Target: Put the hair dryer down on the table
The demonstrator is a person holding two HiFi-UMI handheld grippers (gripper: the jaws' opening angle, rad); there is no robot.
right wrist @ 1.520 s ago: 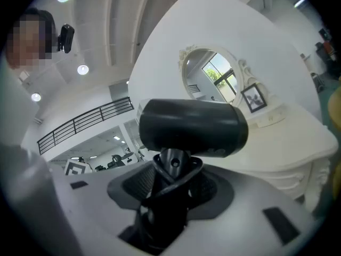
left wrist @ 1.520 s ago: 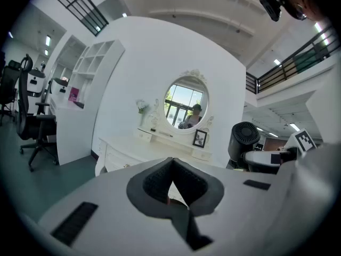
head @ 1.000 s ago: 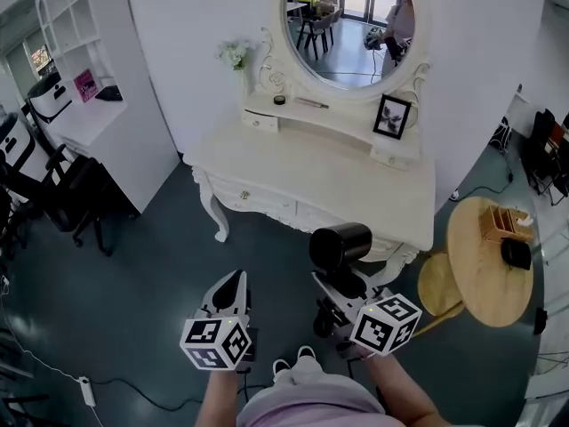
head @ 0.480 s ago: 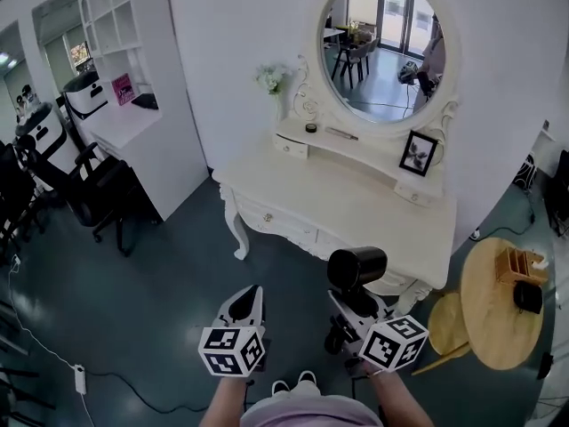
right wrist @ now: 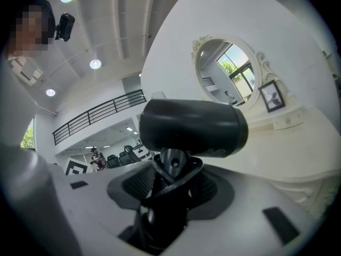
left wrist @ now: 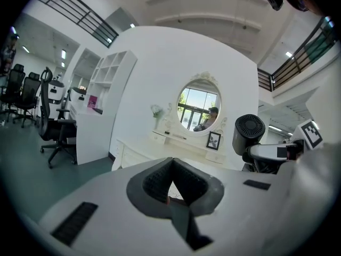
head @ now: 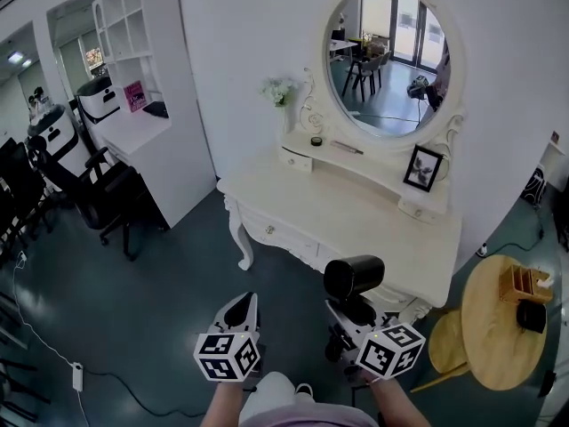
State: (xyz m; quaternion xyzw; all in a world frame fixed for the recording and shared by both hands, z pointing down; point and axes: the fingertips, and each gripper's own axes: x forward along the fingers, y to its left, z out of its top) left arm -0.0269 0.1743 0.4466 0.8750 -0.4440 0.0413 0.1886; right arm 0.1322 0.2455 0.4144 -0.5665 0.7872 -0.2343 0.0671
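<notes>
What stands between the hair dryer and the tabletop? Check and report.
Nothing visible does. The hair dryer, held by its handle in the right gripper, is near the front edge of the tabletop. The surface ahead is bare, and the picture frame stands back on the raised shelf.

An oval mirror [head: 394, 60] is standing against the white wall [head: 240, 34] and black office chairs [head: 100, 194] are standing on the dark floor [head: 160, 301].

Black hair dryer [head: 354, 278] held upright
</notes>
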